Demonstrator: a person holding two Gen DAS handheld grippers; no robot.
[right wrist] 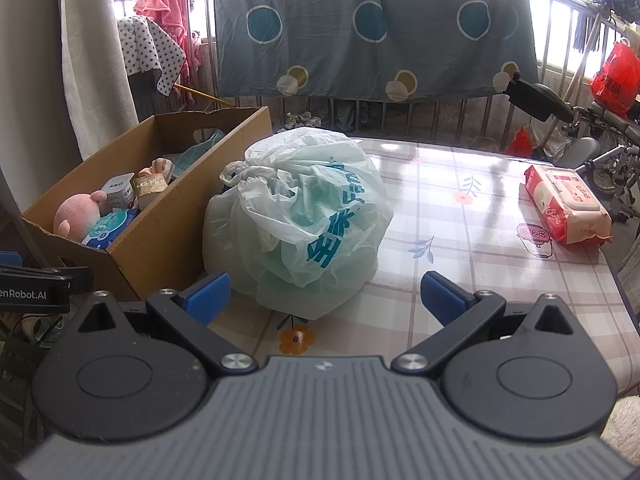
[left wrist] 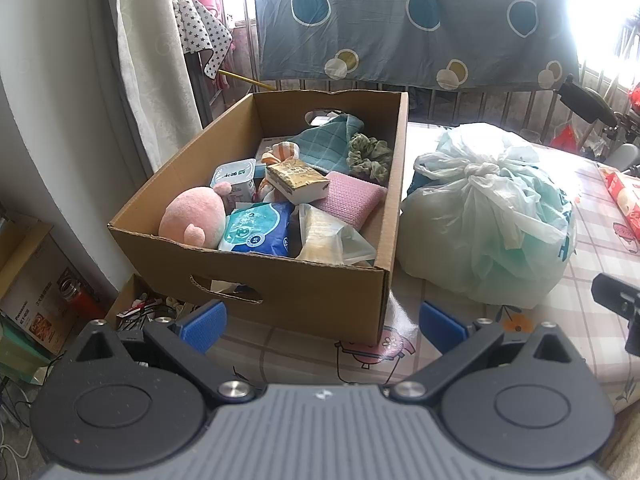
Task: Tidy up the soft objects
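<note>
An open cardboard box (left wrist: 320,288) (right wrist: 160,240) stands at the table's left end. Inside lie a pink plush toy (left wrist: 192,216) (right wrist: 76,212), a blue wipes pack (left wrist: 258,228), a pink cloth (left wrist: 350,198), a teal towel (left wrist: 332,142), a green scrunchie (left wrist: 368,156) and a gold carton (left wrist: 296,180). A tied pale-green plastic bag (left wrist: 488,216) (right wrist: 300,216) sits right of the box. My left gripper (left wrist: 322,326) is open in front of the box. My right gripper (right wrist: 325,296) is open just before the bag. Neither holds anything.
A pink wipes pack (right wrist: 564,204) (left wrist: 624,196) lies at the table's right side. The plaid tablecloth (right wrist: 460,248) shows between bag and pack. A blanket (right wrist: 372,28) hangs on a railing behind. Boxes and clutter (left wrist: 36,292) sit on the floor to the left.
</note>
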